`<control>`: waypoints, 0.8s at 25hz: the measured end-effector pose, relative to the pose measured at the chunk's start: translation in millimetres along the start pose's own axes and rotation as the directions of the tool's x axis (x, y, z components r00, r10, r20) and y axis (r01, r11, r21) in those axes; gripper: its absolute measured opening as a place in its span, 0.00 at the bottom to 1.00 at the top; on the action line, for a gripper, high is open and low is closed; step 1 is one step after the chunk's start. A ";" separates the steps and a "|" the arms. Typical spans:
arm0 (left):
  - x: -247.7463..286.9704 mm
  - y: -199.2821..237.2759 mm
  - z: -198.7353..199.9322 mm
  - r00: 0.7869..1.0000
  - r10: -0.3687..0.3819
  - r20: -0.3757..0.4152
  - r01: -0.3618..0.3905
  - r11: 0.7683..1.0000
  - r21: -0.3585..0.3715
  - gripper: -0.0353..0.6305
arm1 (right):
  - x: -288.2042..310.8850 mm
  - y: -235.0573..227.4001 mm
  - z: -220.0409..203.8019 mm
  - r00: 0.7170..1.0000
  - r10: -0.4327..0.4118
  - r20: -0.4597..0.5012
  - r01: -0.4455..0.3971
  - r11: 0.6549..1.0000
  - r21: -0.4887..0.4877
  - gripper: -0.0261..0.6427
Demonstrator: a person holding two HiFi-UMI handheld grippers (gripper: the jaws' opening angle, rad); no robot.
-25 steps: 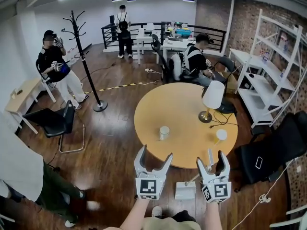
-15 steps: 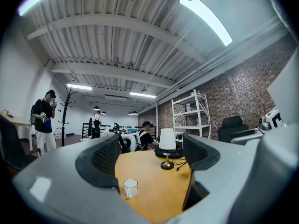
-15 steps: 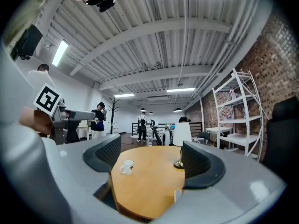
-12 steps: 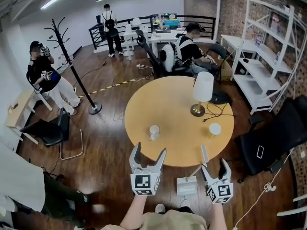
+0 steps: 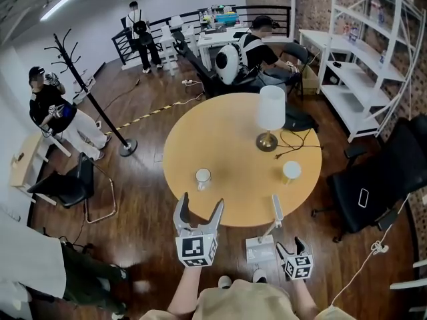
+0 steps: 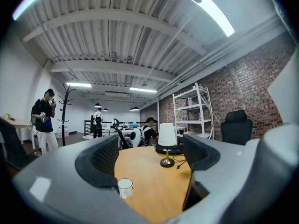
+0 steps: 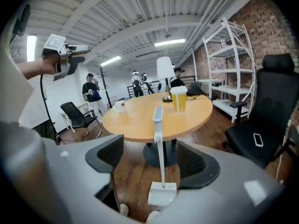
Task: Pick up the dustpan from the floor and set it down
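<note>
The white dustpan (image 5: 260,249) stands on the wood floor at the near edge of the round table (image 5: 220,139), its long handle (image 5: 275,209) rising upright. My right gripper (image 5: 291,247) hangs low just to its right. In the right gripper view the dustpan (image 7: 162,193) lies ahead, its handle showing in the gap of my right gripper (image 7: 154,164). The jaws are closing and the pads do not touch it. My left gripper (image 5: 199,209) is held level at table height, open on nothing. The left gripper view looks through the open left gripper (image 6: 149,157) across the tabletop.
On the table stand a white cup (image 5: 203,176), a yellow drink (image 5: 291,172) and a lamp (image 5: 270,115) with its cord. A black office chair (image 5: 380,179) is at the right, another chair (image 5: 67,182) and a coat rack (image 5: 87,99) at the left. People stand or sit farther back.
My right gripper has dropped from table height toward the floor beside the dustpan and tipped downward. The left gripper has shifted a little. The dustpan has not moved.
</note>
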State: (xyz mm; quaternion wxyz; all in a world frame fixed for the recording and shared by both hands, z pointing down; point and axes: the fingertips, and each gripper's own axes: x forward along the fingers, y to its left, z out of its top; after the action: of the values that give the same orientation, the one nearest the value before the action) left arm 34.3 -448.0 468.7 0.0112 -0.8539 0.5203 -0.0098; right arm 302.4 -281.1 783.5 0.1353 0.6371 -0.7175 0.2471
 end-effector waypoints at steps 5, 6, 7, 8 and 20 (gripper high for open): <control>2.6 5.6 -8.0 0.999 0.036 -0.026 -0.035 0.999 0.014 0.69 | 36.1 -16.6 -44.6 0.993 0.008 -0.115 -0.001 0.999 0.054 0.58; 2.3 7.9 -9.4 0.998 0.046 -0.032 -0.046 0.999 0.017 0.69 | 42.5 -17.2 -46.1 0.992 0.016 -0.124 -0.009 0.998 0.059 0.58; 1.9 10.4 -10.4 0.998 0.057 -0.038 -0.056 0.998 0.020 0.69 | 48.6 -16.8 -44.3 0.992 0.025 -0.125 -0.018 0.998 0.059 0.58; 1.5 13.0 -11.2 0.997 0.067 -0.043 -0.066 0.998 0.022 0.69 | 54.6 -15.7 -39.8 0.992 0.034 -0.120 -0.028 0.998 0.054 0.58; -6.6 26.6 -17.2 0.987 0.139 -0.083 -0.135 0.990 0.049 0.69 | 115.3 -12.2 18.0 0.995 0.076 -0.065 -0.074 0.997 0.030 0.54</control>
State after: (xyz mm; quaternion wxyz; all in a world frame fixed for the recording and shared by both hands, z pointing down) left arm 7.1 -454.4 485.0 0.0078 -0.8145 0.5773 -0.0571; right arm 299.1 -389.1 829.3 0.1405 0.6030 -0.7326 0.2828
